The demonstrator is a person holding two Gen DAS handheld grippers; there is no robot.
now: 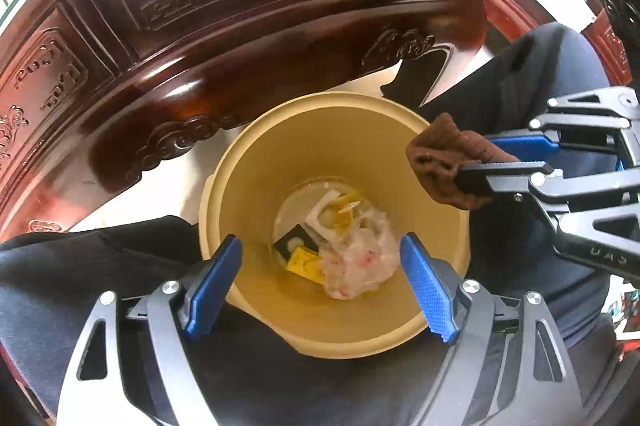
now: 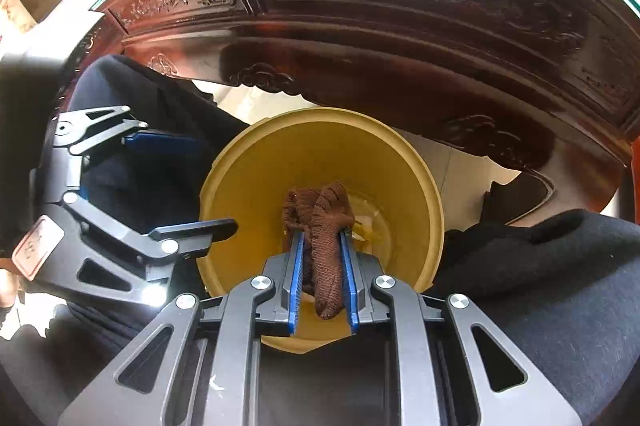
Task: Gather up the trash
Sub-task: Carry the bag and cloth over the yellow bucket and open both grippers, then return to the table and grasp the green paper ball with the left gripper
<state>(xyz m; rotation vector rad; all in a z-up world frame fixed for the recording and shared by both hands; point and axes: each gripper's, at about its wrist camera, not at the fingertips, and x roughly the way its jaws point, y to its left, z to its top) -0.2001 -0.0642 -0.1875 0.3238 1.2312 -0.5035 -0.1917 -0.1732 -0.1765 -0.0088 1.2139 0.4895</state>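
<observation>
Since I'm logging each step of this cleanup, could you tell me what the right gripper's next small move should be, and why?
Probably open the right gripper to drop the brown sock. The jaws are shut on it directly over the yellow bin, which already holds crumpled trash, and the open left gripper is empty.

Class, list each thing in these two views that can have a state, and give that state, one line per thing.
Left gripper: open, empty, above the bin.
Right gripper: shut on the brown sock.
Brown sock: bunched, pinched between the pads, over the bin's mouth.
Yellow bin: upright, open-topped, trash at the bottom.
Trash: crumpled wrappers lying inside.
</observation>
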